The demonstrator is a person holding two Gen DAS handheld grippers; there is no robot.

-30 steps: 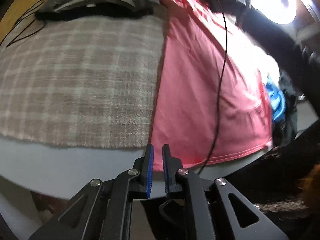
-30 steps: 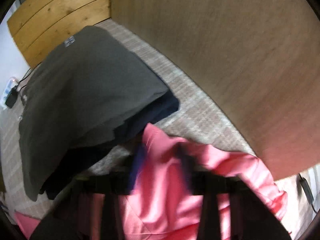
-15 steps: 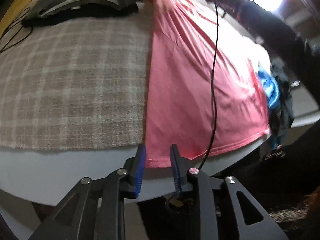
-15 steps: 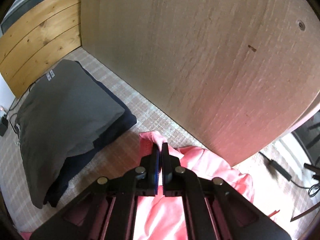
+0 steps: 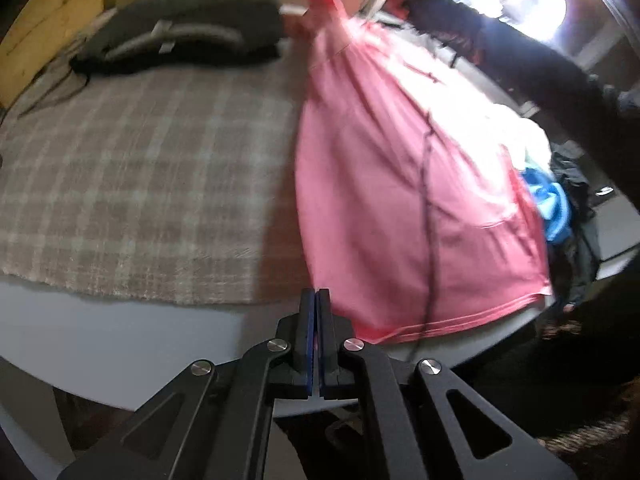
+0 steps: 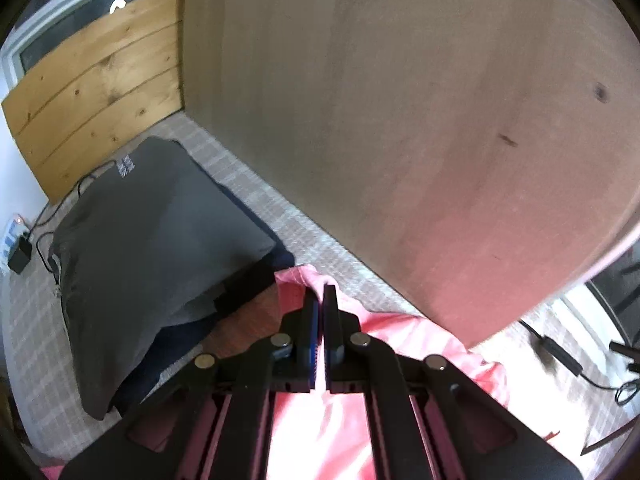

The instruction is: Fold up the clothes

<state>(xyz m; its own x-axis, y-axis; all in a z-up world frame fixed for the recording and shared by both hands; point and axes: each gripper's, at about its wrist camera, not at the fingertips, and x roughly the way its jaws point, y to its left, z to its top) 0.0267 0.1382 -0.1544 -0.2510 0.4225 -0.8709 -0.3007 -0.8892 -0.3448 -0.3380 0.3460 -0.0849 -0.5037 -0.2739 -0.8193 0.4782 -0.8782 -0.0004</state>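
A pink shirt (image 5: 400,184) is stretched over the right half of the plaid-covered table (image 5: 132,184). My left gripper (image 5: 316,300) is shut on the shirt's near hem corner at the table's front edge. My right gripper (image 6: 320,300) is shut on the shirt's far corner (image 6: 296,284) and holds it lifted above the cloth, next to the dark stack. The lifted far end shows in the left wrist view (image 5: 324,12) near the top.
A stack of folded dark clothes (image 6: 152,248) lies at the far left of the table, also seen in the left wrist view (image 5: 180,36). A wooden panel (image 6: 400,120) stands close behind. A black cable (image 5: 428,208) crosses the shirt. Blue and dark clothes (image 5: 548,204) lie right.
My left gripper closed on the shirt's near hem corner. My right gripper rose with the far corner, pulling the shirt taut and lifting its far end off the table.
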